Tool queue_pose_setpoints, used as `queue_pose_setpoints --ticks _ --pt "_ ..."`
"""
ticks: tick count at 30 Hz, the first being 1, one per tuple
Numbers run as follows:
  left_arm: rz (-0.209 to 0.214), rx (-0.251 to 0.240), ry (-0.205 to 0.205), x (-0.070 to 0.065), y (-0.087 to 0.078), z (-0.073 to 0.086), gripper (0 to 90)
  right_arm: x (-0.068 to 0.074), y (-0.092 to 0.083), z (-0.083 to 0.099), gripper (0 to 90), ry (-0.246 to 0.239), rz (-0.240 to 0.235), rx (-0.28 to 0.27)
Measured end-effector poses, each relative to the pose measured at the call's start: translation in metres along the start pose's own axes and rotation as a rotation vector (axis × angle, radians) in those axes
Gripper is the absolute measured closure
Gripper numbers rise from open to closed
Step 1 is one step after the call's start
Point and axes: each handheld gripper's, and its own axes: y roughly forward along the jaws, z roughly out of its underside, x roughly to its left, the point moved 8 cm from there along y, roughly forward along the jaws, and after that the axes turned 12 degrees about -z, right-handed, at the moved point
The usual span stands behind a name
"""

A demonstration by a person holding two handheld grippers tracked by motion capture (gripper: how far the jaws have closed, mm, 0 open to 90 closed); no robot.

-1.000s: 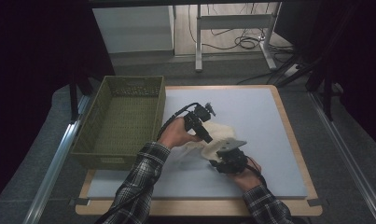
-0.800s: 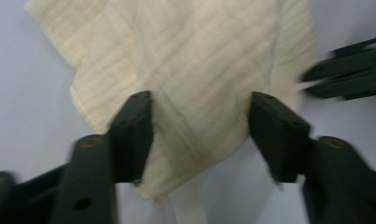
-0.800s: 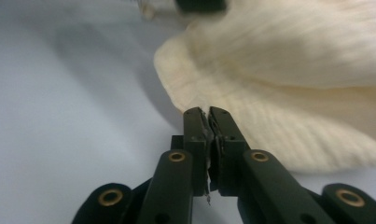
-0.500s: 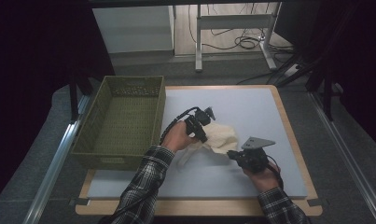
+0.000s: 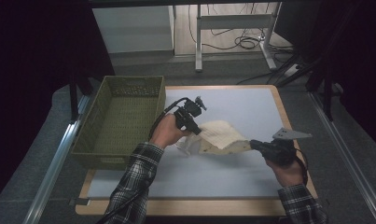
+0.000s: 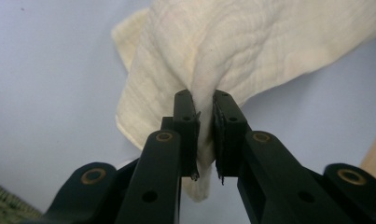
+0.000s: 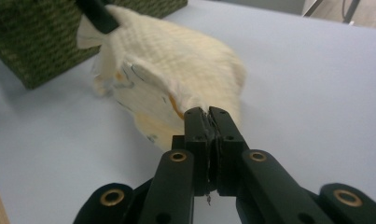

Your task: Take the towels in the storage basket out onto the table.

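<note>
- I am seeing the cream cloth [image 5: 221,136] stretching between my two hand-held grippers, lifting off the pale blue counter [image 5: 251,105] near its middle, just right of the green basket [image 5: 121,120].
- In the high view the cloth is hanging as a slack band, its lower folds drooping toward the counter beneath the left hand [image 5: 165,132].
- The left gripper view is giving me what the high view cannot: a thick fold of the quilted cloth [image 6: 232,51] is running down between the jaws, and a loose corner is hanging below them.
- The right gripper view is showing the cloth's [image 7: 176,65] underside, with faint printed marks in orange and grey, and the basket's [image 7: 45,42] woven wall standing behind it.
- The left hand-held gripper [image 5: 198,130] is clamping that fold at the cloth's left end; its jaws have just been closing and are standing narrow, with cloth filling the gap.
- The right hand-held gripper [image 5: 252,145] is pinching a thin edge at the cloth's right end; its jaws have just been closing and are nearly meeting, with only the cloth's edge between them.
- The right hand [image 5: 288,170] is holding its gripper low over the counter, close to the right border.
</note>
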Motion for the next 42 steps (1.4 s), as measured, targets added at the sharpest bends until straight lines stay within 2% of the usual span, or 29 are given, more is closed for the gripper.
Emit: queue_pose_setpoints --ticks 4,7,9,12,15,16,17,19,22,26,29,32,33,35,36,42 --pt "0.012 -0.044 -0.019 0.006 -0.018 -0.007 81.6 -0.007 -0.012 -0.012 86.5 0.008 0.000 -0.033" --pt "-0.024 -0.069 -0.032 0.016 -0.023 -0.018 80.4 -0.014 -0.014 -0.022 86.5 0.014 0.003 -0.042" --pt "-0.061 -0.075 -0.055 0.024 -0.019 -0.026 79.6 -0.020 -0.010 -0.028 86.4 0.019 0.008 -0.041" --pt "-0.122 -0.086 -0.081 0.037 -0.004 -0.038 77.0 -0.032 0.000 -0.033 86.2 0.019 0.027 -0.027" --pt "-0.204 -0.104 -0.130 0.051 0.016 -0.047 66.8 -0.047 0.012 -0.033 85.6 0.034 0.060 0.000" --pt "-0.247 -0.113 -0.159 0.056 0.024 -0.050 59.4 -0.053 0.017 -0.032 84.2 0.045 0.072 0.008" --pt "-0.264 -0.116 -0.171 0.059 0.028 -0.051 53.1 -0.061 0.021 -0.029 80.4 0.053 0.098 0.029" --pt "-0.266 -0.120 -0.187 0.060 0.033 -0.052 47.1 -0.072 0.026 -0.024 78.5 0.063 0.135 0.055" --pt "-0.252 -0.117 -0.171 0.056 0.032 -0.050 42.8 -0.079 0.027 -0.016 73.7 0.080 0.148 0.066" --pt "-0.202 -0.113 -0.160 0.045 0.028 -0.044 40.3 -0.073 0.022 -0.011 70.1 0.070 0.141 0.067" --pt "-0.194 -0.090 -0.116 0.035 0.026 -0.036 40.6 -0.059 0.022 -0.008 68.3 0.058 0.101 0.065" --pt "-0.183 -0.082 -0.111 0.024 0.027 -0.028 40.6 -0.043 0.027 -0.005 67.5 0.040 0.060 0.070" --pt "-0.176 -0.089 -0.127 0.021 0.028 -0.027 40.8 -0.034 0.030 -0.002 67.3 0.030 0.038 0.076" --pt "-0.175 -0.080 -0.123 0.018 0.030 -0.021 40.8 -0.026 0.033 0.000 67.0 0.020 0.015 0.083" --pt "-0.170 -0.090 -0.144 0.016 0.031 -0.019 40.9 -0.021 0.036 0.002 66.9 0.018 -0.001 0.087" --pt "-0.129 -0.093 -0.200 0.012 0.038 -0.005 41.3 -0.002 0.054 0.012 67.2 0.001 -0.066 0.116"
